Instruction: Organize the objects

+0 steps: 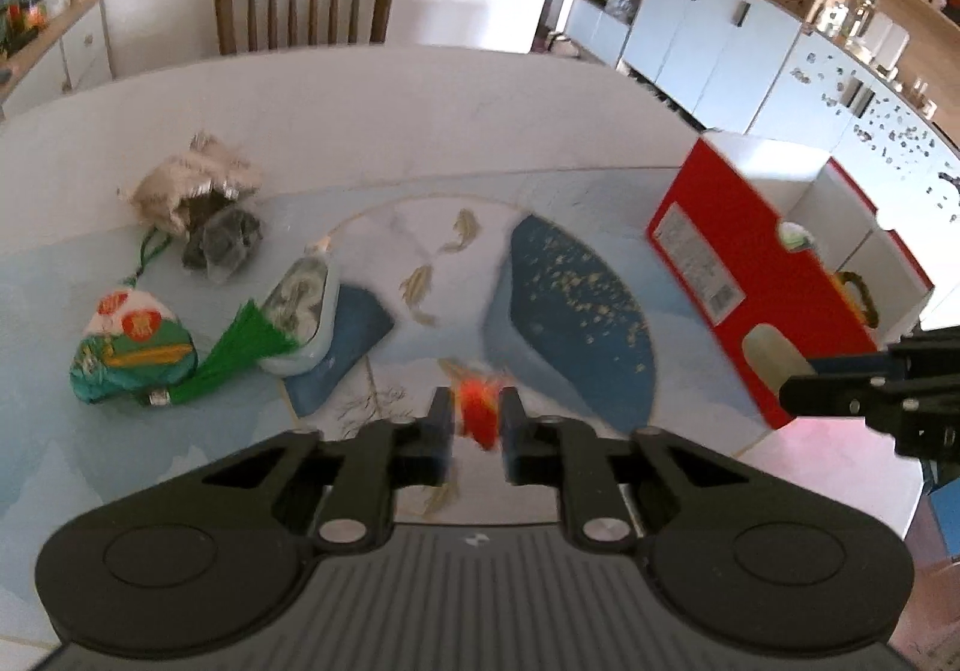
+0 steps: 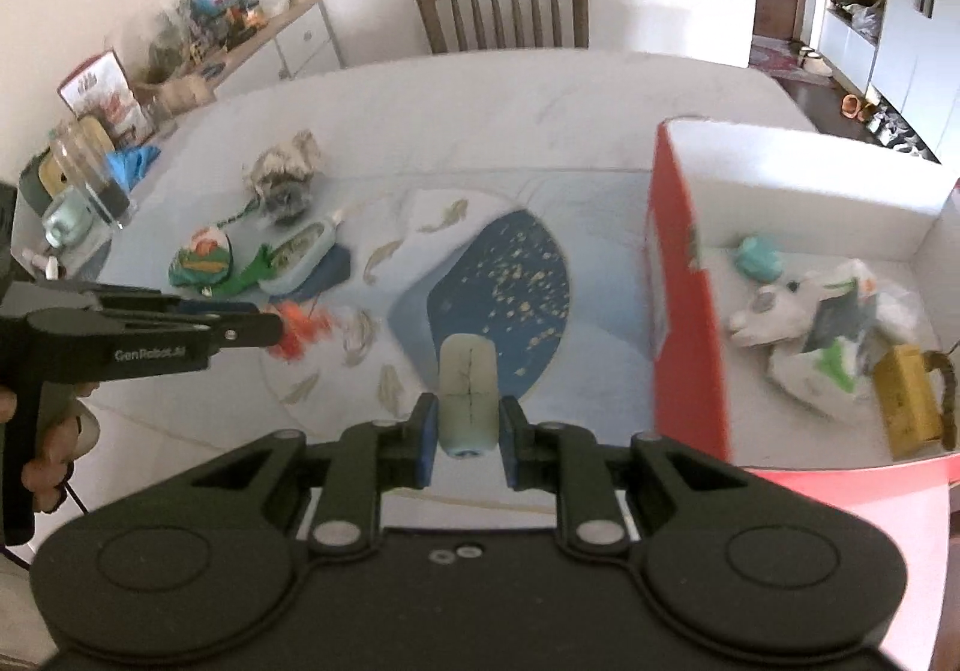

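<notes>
Painted fish cover the table (image 1: pixel 372 143) in a bright dining room. Between the left gripper (image 1: pixel 475 410) fingers sits a fluffy orange tuft (image 1: pixel 477 408); they are squeezed together on it. It looks very light and soft, so a pinch in its middle should hold. Over on the right, the right gripper (image 2: pixel 467 422) is clamped on a pale roll (image 2: pixel 467 380), which looks firm and smooth. Just right of that, the red box (image 2: pixel 684 311) already holds toys. Far left, little bags (image 1: pixel 135 350) wait.

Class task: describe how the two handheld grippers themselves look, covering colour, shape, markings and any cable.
Both the left gripper and right gripper are matte black, with two round discs, silver pivot pins and linkage arms. The jaws carry blue pads. The left's side reads "GenRobot.AI", above a pistol handle with a thin dark cable.
</notes>
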{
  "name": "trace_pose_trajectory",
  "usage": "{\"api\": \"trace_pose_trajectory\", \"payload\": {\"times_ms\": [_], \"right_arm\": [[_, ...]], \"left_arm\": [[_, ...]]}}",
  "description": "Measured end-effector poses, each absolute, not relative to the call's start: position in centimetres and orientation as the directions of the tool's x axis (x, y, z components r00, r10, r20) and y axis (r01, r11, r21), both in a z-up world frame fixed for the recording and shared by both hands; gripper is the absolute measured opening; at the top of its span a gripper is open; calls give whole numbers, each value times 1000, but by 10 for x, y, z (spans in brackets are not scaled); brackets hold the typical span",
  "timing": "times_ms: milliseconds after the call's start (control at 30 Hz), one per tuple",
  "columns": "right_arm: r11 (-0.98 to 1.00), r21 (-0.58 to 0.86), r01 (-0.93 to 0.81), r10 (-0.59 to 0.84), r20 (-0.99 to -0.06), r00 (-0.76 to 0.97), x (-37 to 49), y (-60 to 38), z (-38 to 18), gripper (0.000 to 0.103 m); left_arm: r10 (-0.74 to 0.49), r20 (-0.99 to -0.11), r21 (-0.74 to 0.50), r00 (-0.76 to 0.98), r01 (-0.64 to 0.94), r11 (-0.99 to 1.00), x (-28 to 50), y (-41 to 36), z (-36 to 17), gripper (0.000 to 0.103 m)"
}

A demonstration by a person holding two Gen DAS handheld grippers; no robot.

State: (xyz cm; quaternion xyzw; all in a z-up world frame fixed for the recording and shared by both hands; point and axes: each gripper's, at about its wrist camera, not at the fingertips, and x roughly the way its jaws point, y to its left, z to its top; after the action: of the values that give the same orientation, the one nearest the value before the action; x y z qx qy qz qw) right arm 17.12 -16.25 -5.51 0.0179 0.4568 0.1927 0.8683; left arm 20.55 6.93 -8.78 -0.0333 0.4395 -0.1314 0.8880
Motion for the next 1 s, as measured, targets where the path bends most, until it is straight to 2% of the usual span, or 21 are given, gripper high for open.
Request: {"api": "trace_pose_trajectory", "payload": {"times_ms": [167,333,367,433,467,500,1000], "right_arm": [[923,211,-322,361,-764,535,172,-180,-41,19],[918,220,-330,374,-758,534,173,-192,-40,19],[917,224,-330,377,-758,532,174,-194,-40,19],[914,233,-331,384,-756,529,174,-199,-40,19],[914,234,-331,386,-756,530,173,-201,-38,19],[913,235,-332,387,-754,530,173,-203,-38,19],[936,225,-271,345,-736,582,181,-255,-18,19]], "left_arm": [[-249,-758,-118,602,250,961,202,52,-76,15],[-262,-766,-139,587,246,959,204,50,-86,17],[-260,-773,-140,578,245,959,204,49,-90,21],[-248,-781,-132,573,238,962,203,47,-97,38],[-249,-783,-133,570,238,962,202,46,-100,60],[-247,-782,-133,571,235,963,201,46,-103,76],[-152,-822,-44,549,204,978,212,30,-148,76]]}}
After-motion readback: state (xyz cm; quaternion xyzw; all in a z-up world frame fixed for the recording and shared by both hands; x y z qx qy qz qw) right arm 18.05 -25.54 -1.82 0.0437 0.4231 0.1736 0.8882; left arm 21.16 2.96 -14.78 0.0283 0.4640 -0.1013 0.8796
